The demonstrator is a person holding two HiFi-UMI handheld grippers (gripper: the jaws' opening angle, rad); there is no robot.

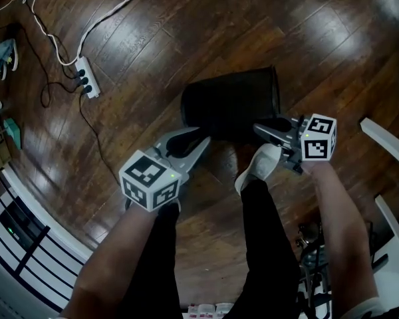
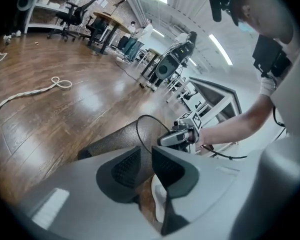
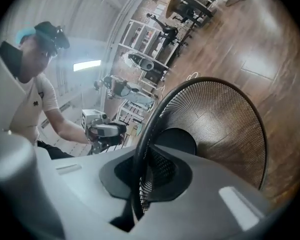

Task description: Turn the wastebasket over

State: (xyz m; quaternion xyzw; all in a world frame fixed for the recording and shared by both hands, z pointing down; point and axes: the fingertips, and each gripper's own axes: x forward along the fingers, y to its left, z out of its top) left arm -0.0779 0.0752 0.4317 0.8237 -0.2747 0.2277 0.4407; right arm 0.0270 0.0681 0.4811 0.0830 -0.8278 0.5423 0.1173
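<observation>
Two grippers meet at a black mesh wastebasket [image 1: 229,102] that lies on its side on the dark wood floor [image 1: 306,32], its mouth turned to the person's right. The right gripper [image 1: 261,130] is clamped on the wire rim of that mouth. Its own view shows the rim running between the pressed pads, with the mesh wall and solid base beyond. The left gripper [image 1: 201,137] hovers by the base end, its jaws a little apart and grasping nothing.

A white shoe [image 1: 258,167] stands just beside the wastebasket, between the two grippers, on a leg in black trousers. Well apart, toward the upper left of the floor, a white power strip [image 1: 86,77] lies with a white cable [image 1: 113,12] and a black cable [image 1: 86,121] trailing from it. A white frame [image 1: 386,138] stands at the floor's right side.

Black-and-white square markers cover each gripper's cube [image 1: 149,181].

Only the gripper views show the room beyond, with desks, office chairs [image 2: 72,16] and shelving [image 3: 140,39]. The left gripper view catches the white cable looped on the floor, and the right gripper view looks straight into the wastebasket.
</observation>
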